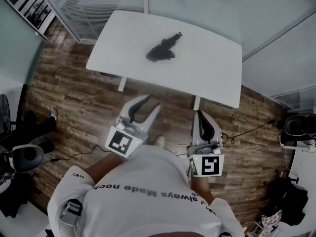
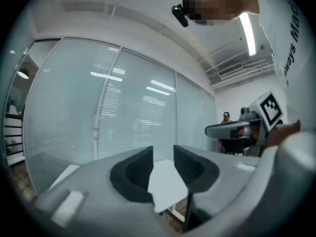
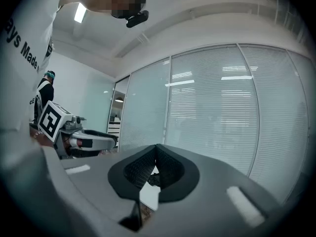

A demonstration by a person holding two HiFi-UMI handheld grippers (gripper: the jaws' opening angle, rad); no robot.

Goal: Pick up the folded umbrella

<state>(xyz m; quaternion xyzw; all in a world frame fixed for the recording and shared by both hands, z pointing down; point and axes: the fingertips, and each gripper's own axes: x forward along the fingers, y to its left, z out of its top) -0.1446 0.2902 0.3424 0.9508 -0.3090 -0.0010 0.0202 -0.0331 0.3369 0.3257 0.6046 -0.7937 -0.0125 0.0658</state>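
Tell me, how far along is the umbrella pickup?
Nothing done yet: the folded umbrella lies untouched on the white table. The left hand-held gripper and the right hand-held gripper hover empty, short of the table. Left to do: reach, grip, lift.

A white table (image 1: 212,58) on a wood-plank floor (image 1: 74,98), glass partition walls (image 2: 64,112) with blinds (image 3: 217,117), a ceiling strip light (image 2: 248,31).

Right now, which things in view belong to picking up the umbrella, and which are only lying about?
For the job: folded umbrella, white table under it, left gripper, right gripper.
Lying about: floor cable, corner shelf.
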